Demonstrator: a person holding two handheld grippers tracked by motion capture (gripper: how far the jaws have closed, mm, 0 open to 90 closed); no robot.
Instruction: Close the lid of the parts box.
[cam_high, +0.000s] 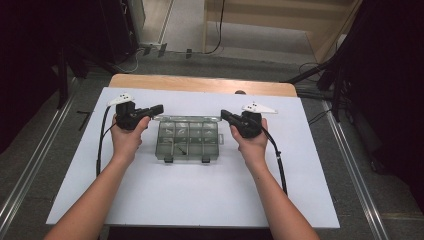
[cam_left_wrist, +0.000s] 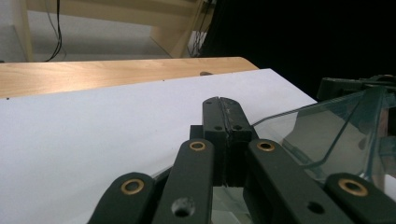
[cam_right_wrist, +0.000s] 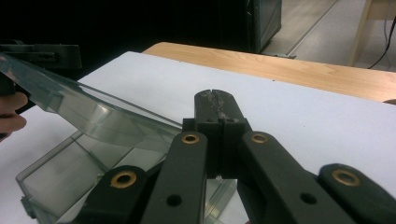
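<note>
The box (cam_high: 187, 140), a clear compartment case, lies on the white board (cam_high: 200, 200) between the two grippers, its two latches at the edge nearest the person. The latches look undone, and the lid (cam_high: 187, 119) is raised off the base and tilts back toward the far edge. So the unlatching seems finished and the opening is well under way; what is left, as I judge it, is to swing the lid fully back, or to start on the small parts that lie in the compartments.

The left gripper (cam_high: 159, 108) has its jaws pressed together with nothing between them. In the left gripper view its tips (cam_left_wrist: 223, 103) sit just beside the lid's corner (cam_left_wrist: 327, 126), which rises to their right; whether they touch it I cannot tell. The right gripper (cam_high: 224, 114) is likewise closed on nothing. In the right gripper view its tips (cam_right_wrist: 215, 97) stand beside the lifted lid (cam_right_wrist: 88, 109), with the open base (cam_right_wrist: 51, 182) below and to their left. Neither pair clamps the lid, so it is at most propped or nudged from its two far corners.

Beyond the jaws lies bare board, then the wooden table edge (cam_high: 200, 82) and the floor.
</note>
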